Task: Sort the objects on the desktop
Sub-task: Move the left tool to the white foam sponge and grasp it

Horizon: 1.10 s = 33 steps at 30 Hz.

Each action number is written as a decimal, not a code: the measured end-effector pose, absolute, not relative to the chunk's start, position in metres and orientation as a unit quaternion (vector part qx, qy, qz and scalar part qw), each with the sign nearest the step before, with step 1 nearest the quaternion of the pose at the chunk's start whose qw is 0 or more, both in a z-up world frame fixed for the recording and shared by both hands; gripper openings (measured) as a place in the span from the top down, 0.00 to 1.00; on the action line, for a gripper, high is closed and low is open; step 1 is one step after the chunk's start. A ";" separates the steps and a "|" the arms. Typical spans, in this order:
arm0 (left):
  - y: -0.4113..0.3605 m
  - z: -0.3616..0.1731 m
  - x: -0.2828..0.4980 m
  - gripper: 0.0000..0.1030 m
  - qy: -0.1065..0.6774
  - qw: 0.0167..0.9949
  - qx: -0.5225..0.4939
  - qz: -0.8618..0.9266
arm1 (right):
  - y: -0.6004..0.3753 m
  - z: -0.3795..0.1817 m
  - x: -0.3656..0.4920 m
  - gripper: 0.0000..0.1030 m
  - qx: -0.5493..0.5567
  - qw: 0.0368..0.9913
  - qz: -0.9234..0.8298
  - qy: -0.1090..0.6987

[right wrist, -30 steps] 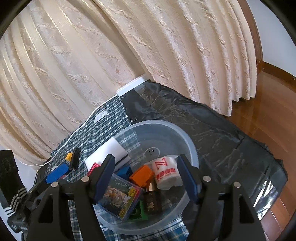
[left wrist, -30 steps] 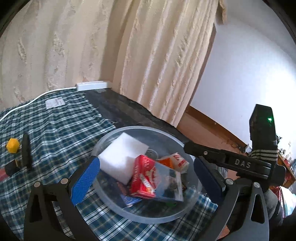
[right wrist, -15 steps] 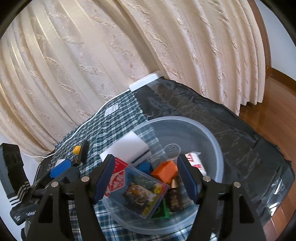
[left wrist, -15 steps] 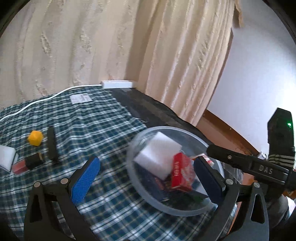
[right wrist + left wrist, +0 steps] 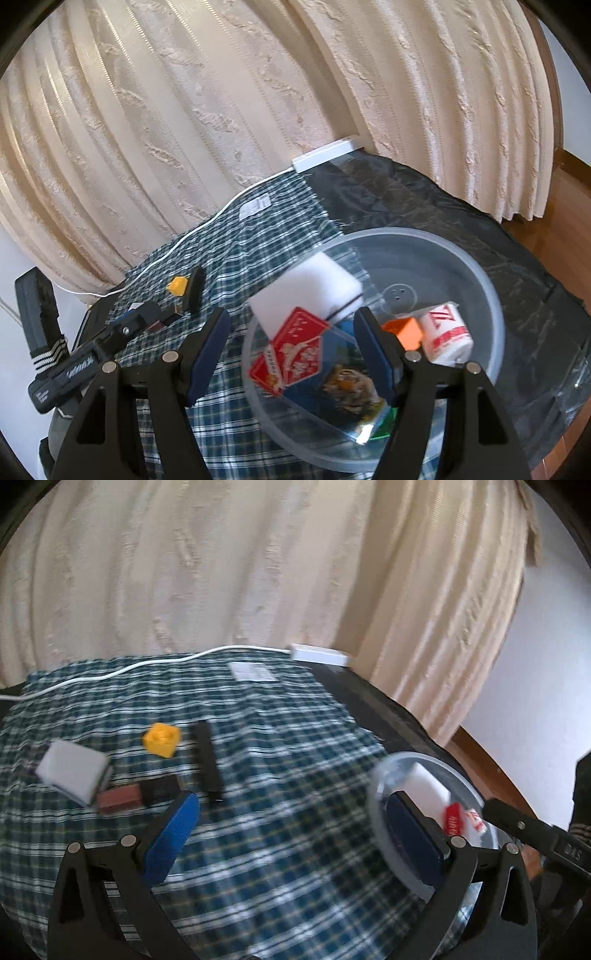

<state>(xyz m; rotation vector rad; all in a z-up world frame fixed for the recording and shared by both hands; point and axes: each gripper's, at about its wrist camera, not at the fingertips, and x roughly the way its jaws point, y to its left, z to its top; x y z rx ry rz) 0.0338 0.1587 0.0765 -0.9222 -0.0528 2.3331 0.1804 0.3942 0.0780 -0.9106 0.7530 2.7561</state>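
Backdrop: cream curtain behind checked table (image 5: 280,805).
Left gripper (image 5: 291,834): spread, empty.
Yellow brick (image 5: 162,739): at 11 o'clock; judged light, rigid; flat sides to be pinched.
Right gripper (image 5: 291,354): spread, empty.

The left hand-held gripper (image 5: 291,834) is showing a black frame with silver screws, its two fingers (image 5: 173,830) wearing blue pads. The right hand-held gripper (image 5: 291,350) is wearing the same black frame and dark blue pads, with a striped strap (image 5: 46,360) wrapping the other handle beside it.

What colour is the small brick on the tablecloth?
Yellow. The brick shows best in the left wrist view, beside a black bar.
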 end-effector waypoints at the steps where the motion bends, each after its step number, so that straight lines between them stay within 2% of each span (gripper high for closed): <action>1: 0.155 0.076 0.031 0.00 -0.024 0.305 -0.351 0.885 | 0.391 0.078 0.179 0.29 -0.304 0.067 0.917 0.250; 17: 0.077 0.067 -0.015 0.00 -0.083 0.185 -0.362 0.910 | 0.346 0.081 0.150 0.28 -0.314 0.014 0.922 0.227; 22: 0.049 0.058 -0.037 0.00 -0.118 0.116 -0.370 0.914 | 0.329 0.078 0.139 0.27 -0.317 -0.002 0.923 0.220; 26: 0.022 0.047 -0.053 0.00 -0.174 0.066 -0.378 0.907 | 0.313 0.073 0.128 0.27 -0.324 -0.019 0.922 0.209; 33: 0.011 0.045 -0.066 0.00 -0.200 0.026 -0.375 0.905 | 0.293 0.065 0.109 0.27 -0.336 -0.038 0.921 0.194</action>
